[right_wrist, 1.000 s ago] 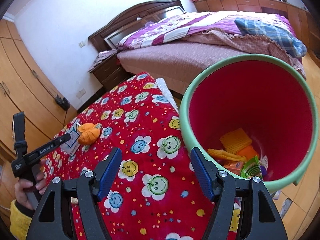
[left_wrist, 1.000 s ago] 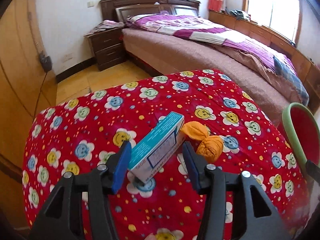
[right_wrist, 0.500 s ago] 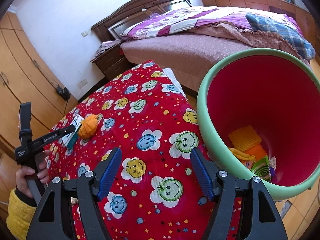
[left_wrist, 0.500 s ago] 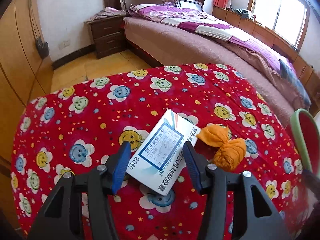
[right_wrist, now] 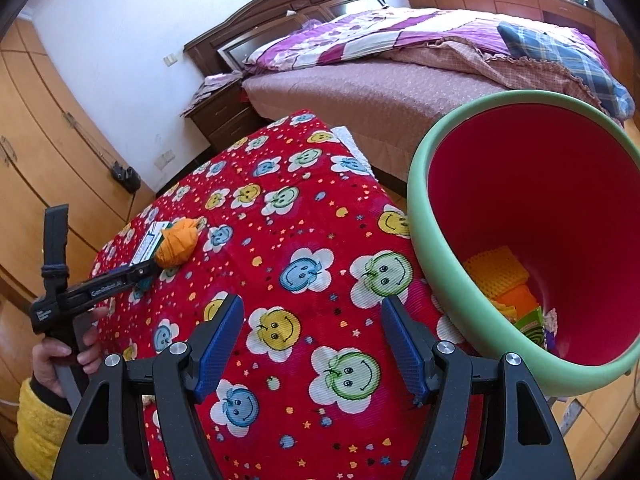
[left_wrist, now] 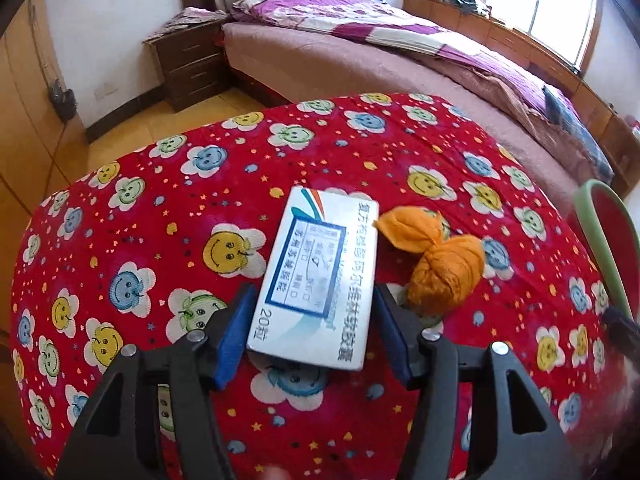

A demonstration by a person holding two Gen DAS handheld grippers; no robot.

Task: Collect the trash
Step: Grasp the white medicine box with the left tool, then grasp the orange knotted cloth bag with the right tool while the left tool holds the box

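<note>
The medicine box (left_wrist: 320,288) lies flat on the surface, on the red smiley-face cloth (left_wrist: 160,208), with its long axis running straight away from the left gripper (left_wrist: 316,332) and in line with the way that gripper points. Its near end sits between the two blue pads, while the far end reaches out beyond them toward the bed (left_wrist: 360,64). The jaws of the left gripper are opening at this moment; a thin gap shows on each side of the box, so the pads flank it without pressing on it. That alignment is what the next move turns on: since the narrow width of the box lies across the jaws, a plain squeeze should catch it by its long edges, probably with no turn of the wrist.

Just right of the box, touching or nearly touching its far right corner, sits an orange knotted cloth bundle (left_wrist: 440,256), outside the jaws.

The right gripper (right_wrist: 312,340) hovers over bare cloth well apart from both items, its jaws standing wide with nothing between them. The red bin (right_wrist: 416,200) with a green rim stands close on its right, already holding some scraps. The left hand (right_wrist: 60,354) is clearly the nearer one to the box.
</note>
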